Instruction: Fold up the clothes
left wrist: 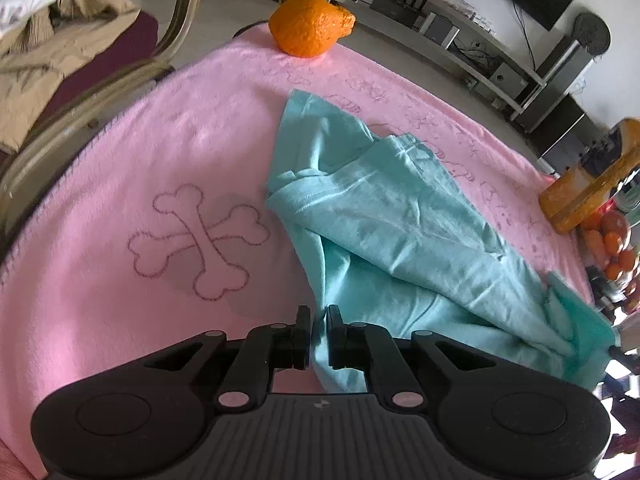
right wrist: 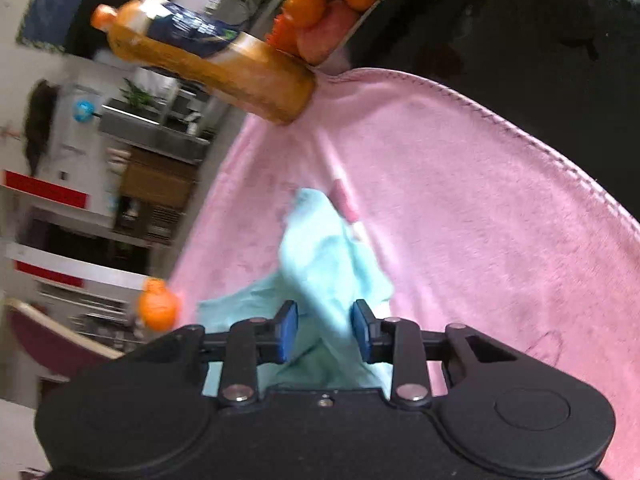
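Lying between both tongs, teal shirt [left wrist: 384, 216]: left tongs [left wrist: 318, 322] clenched on hem, right tongs [right wrist: 325, 330] released w/ cloth between.

Right gripper [right wrist: 325, 330]: our jaws stand apart, teal garment [right wrist: 320, 256] bunched between them.
Pink blanket [right wrist: 460, 200]: under it.
Juice bottle [right wrist: 208, 56]: upper left.

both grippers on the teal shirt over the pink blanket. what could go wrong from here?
1. The left gripper pinches only the thin edge of the teal shirt; a pull could slip it free.
2. The right gripper is open around a loose bunch, so closing may catch several layers and spoil the fold.
3. The shirt lies on the pink blanket; dragging could shift it and disturb the orange at its far edge or the juice bottle at its corner.
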A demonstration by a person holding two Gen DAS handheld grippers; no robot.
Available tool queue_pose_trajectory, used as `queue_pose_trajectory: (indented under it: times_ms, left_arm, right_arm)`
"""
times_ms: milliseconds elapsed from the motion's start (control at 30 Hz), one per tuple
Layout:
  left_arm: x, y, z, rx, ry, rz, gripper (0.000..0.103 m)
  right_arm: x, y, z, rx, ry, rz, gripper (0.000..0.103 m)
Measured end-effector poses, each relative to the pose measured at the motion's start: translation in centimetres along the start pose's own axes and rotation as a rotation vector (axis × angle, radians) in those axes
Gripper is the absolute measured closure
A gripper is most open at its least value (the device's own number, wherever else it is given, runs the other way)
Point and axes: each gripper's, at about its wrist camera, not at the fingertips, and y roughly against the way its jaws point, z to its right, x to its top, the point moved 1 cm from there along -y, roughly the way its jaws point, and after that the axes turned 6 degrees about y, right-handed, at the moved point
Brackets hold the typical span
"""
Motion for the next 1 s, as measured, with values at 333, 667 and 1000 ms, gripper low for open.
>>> queue_pose_trajectory:
  times_ms: [333,667,1000]
  left_arm:
    - [0.4,-1.5,-1.7,-0.076,0.158,-0.069,0.074]
    - [3.8,4.1,1.6,-0.224,0.133,-0.043,0.103]
    - [7.6,13.1,4.4,-0.4,0.112,0.032,0.103]
  right_arm:
    - [0.0,-0.4,-0.7,-0.051,0.03,0.026,0.08]
    - [0.0,0.9,-0.3,-0.165,0.052,0.093,0.101]
    - [2.3,9.8,-8.1,-0.017,0.032,0.199,0.101]
